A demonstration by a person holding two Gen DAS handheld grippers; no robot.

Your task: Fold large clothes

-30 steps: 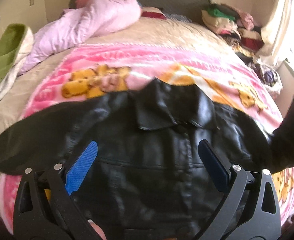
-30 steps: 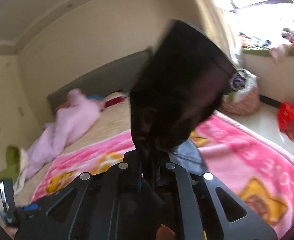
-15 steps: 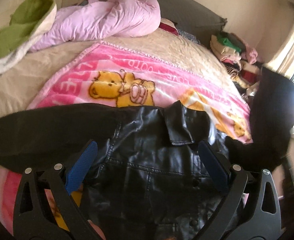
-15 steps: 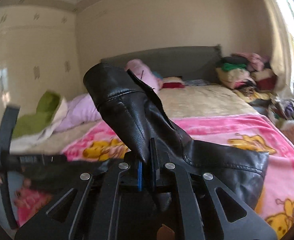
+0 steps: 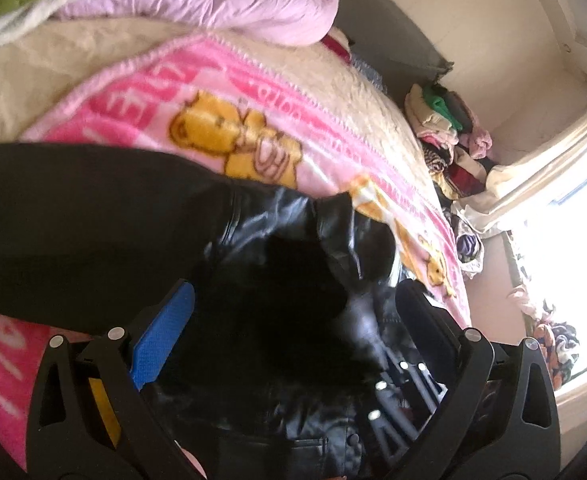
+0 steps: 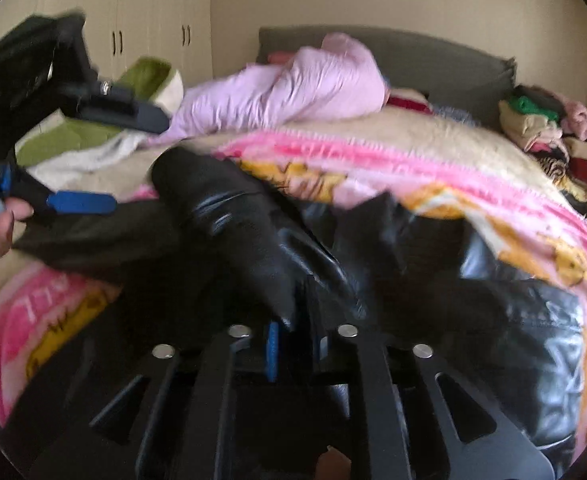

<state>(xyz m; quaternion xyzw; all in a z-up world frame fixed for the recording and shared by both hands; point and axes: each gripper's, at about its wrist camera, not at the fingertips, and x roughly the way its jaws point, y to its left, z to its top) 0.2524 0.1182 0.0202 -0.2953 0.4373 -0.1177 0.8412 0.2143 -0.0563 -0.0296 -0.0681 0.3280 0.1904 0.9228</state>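
- Black leather jacket (image 5: 277,280) lies on the bed's pink blanket (image 5: 141,96)
- Right tongs (image 6: 293,328) opening, sleeve (image 6: 229,216) between them, laid across the body
- Left tongs (image 5: 293,328) wide open, empty
- Next: fold the other sleeve

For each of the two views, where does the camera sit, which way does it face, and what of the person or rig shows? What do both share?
Left wrist: on the left gripper, jaws wide, looking down over the black leather jacket toward the window.
Right wrist: on the right gripper, jaws opening with the jacket's sleeve between them, facing the headboard; the person's hand shows at left.
Shared: jacket, pink blanket, lilac duvet.
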